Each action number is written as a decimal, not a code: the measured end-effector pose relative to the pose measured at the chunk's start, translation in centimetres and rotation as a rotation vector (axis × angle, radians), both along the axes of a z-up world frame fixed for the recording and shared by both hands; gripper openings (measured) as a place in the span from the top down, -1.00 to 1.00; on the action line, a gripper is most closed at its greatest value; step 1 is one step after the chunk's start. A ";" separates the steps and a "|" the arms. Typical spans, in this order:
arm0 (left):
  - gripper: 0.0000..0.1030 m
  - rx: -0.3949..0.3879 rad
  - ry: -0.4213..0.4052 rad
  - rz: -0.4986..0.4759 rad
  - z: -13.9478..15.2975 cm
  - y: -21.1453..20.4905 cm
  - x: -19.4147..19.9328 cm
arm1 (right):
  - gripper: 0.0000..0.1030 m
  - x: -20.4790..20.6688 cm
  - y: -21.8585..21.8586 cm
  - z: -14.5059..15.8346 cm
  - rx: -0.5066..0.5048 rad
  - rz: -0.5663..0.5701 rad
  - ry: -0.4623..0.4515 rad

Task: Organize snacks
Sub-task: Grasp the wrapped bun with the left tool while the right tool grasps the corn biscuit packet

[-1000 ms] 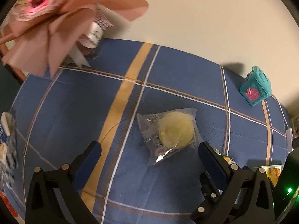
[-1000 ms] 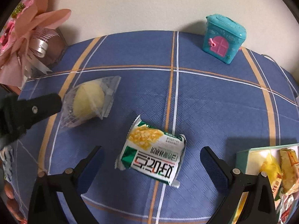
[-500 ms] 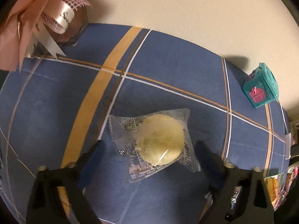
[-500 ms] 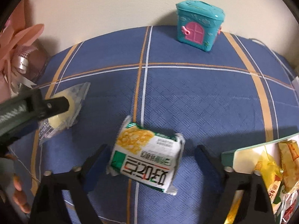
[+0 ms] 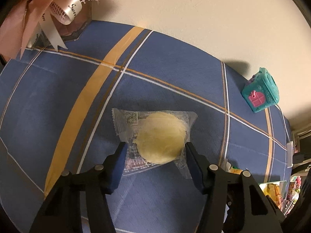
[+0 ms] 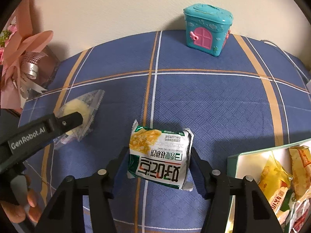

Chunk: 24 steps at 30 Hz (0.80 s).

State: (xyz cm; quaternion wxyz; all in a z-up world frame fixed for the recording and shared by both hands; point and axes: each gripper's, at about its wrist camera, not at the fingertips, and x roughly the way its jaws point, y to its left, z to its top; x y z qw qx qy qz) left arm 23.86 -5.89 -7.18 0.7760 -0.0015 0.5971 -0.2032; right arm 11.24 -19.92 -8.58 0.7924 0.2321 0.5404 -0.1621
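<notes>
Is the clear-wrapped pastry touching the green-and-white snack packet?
Apart. In the right wrist view, the pastry lies left of the snack packet, with bare blue tablecloth plainly between them.

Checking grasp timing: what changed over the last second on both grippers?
Both jaws are closing from wide open: left gripper around the clear-wrapped pastry, right gripper around the green snack pack. Both came in closer. Neither snack is lifted. The teal toy house is unmoved.

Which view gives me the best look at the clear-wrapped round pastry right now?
The left wrist view: the clear-wrapped round pastry lies centred and unobstructed between the closing jaws of the left gripper. In the right wrist view it sits far left, small, with the left gripper's finger covering part of it.
</notes>
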 end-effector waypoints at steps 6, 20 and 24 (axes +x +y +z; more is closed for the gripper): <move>-0.14 -0.034 0.010 0.046 1.2 1.5 -2.0 | -0.19 -1.0 -0.3 1.6 -0.002 0.017 0.005; 0.14 -0.049 0.042 0.100 4.0 3.4 -7.7 | -0.19 -6.4 0.0 6.1 -0.020 0.039 0.028; -0.12 -0.009 0.050 0.095 3.6 3.4 -7.7 | -0.19 -7.6 -0.4 6.1 0.016 0.023 0.034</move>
